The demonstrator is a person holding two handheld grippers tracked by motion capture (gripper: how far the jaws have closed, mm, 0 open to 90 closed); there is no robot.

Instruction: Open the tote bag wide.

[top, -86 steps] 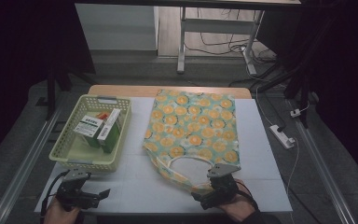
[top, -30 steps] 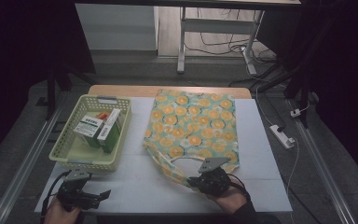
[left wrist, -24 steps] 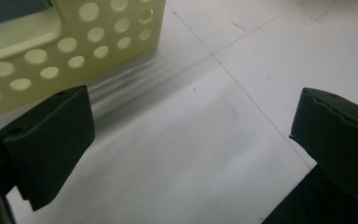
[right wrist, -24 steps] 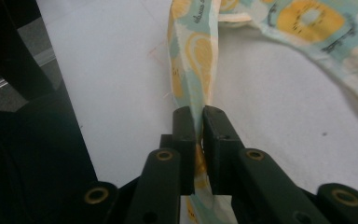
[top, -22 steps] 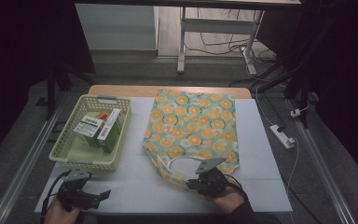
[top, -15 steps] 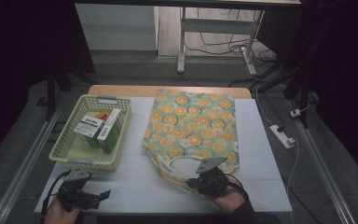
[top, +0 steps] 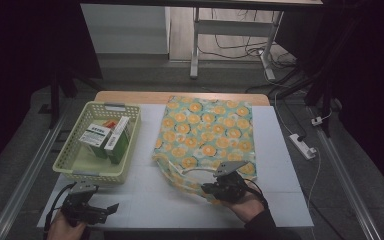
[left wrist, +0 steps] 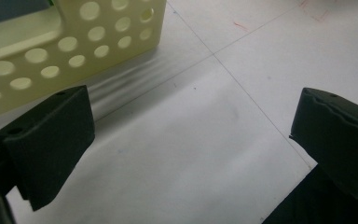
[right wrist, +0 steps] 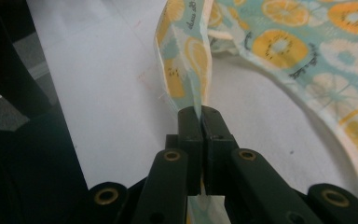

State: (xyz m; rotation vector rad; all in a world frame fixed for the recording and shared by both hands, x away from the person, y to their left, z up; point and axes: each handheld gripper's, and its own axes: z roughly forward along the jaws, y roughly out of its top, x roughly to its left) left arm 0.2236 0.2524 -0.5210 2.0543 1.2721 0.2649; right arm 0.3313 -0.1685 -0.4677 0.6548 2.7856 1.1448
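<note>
2 grippers sit at the near edge of the bench. The right gripper has its jaws pressed together on the handle of the bag, pinching the fabric strip so it stands up from the white surface. The left gripper rests low at the near left corner with its jaws spread wide and nothing between them; in the left gripper view the corner of the basket lies just beyond them.

Judging from this, the work looks barely begun: the bag's handle is caught, but the bag lies flat and closed along most of its length, stretching from the near middle to the far edge of the bench. Both boxes are in the basket at the left, untouched. Opening the bag's mouth and moving anything into it would be left to do.

Room is decent. Bare white bench lies between the 2 grippers and in the strip between basket and bag. To the right of the bag a narrow margin runs to the bench's edge. Beyond the far edge, the legs of a desk and cables stand on the floor, well apart from the work.
</note>
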